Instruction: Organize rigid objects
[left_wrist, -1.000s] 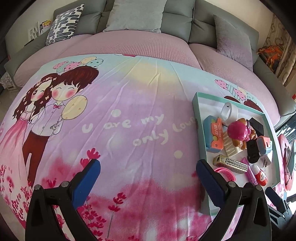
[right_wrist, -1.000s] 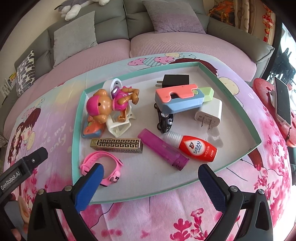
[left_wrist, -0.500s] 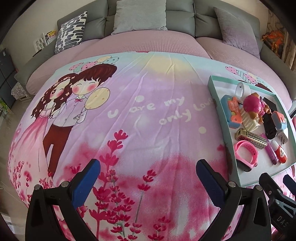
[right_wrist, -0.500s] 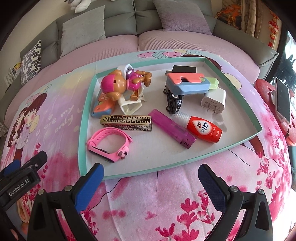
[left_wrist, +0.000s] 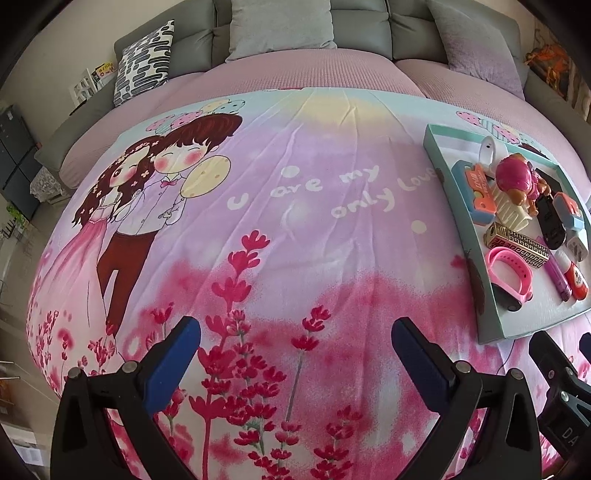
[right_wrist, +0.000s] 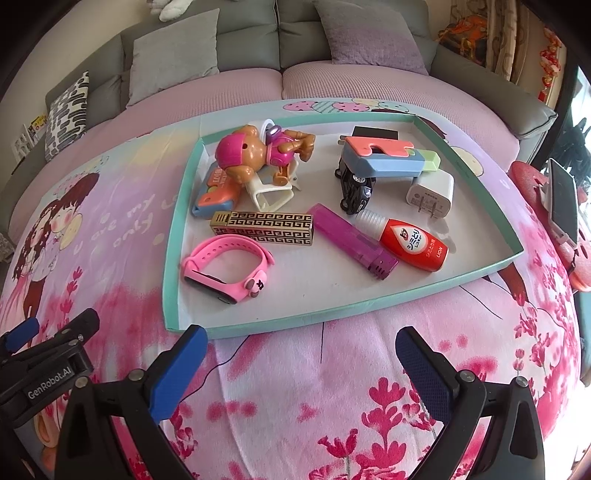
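Change: both tools have drawn back from the tray; it sits farther off in both views than a second ago, with more flowered cloth showing in front of the fingers.
Tray (right_wrist: 170, 258): shallow teal-rimmed box lid, pale floor, lying flat on the printed cloth; seen at far right in the left wrist view (left_wrist: 476, 295).
Pink wristband (right_wrist: 225, 266): near-left corner of the tray, flat, apart from the rim.
Gold patterned case (right_wrist: 264, 227): just behind the wristband, lying lengthwise.
Purple lighter (right_wrist: 351, 240): right of the gold case, lying at a slant, close beside the red bottle.
Red bottle (right_wrist: 410, 243): on its side, white cap toward the tray's middle.
White charger (right_wrist: 430, 194): behind the red bottle, prongs facing forward.
Black toy car (right_wrist: 356, 190): left of the charger, partly under a blue-and-salmon block (right_wrist: 380, 157).
Toy pup (right_wrist: 255, 151): far-left part of the tray, lying atop a white clip and an orange-blue toy.
Right tool (right_wrist: 297, 365): fingers wide apart, empty, over the cloth just before the tray's near rim.
Left tool (left_wrist: 295, 352): fingers wide apart, empty, over the cloth well left of the tray.
Cloth (left_wrist: 295, 229): cartoon couple and pink flowers, covering the surface.
Sofa (right_wrist: 258, 33): grey, with cushions, beyond the tray.
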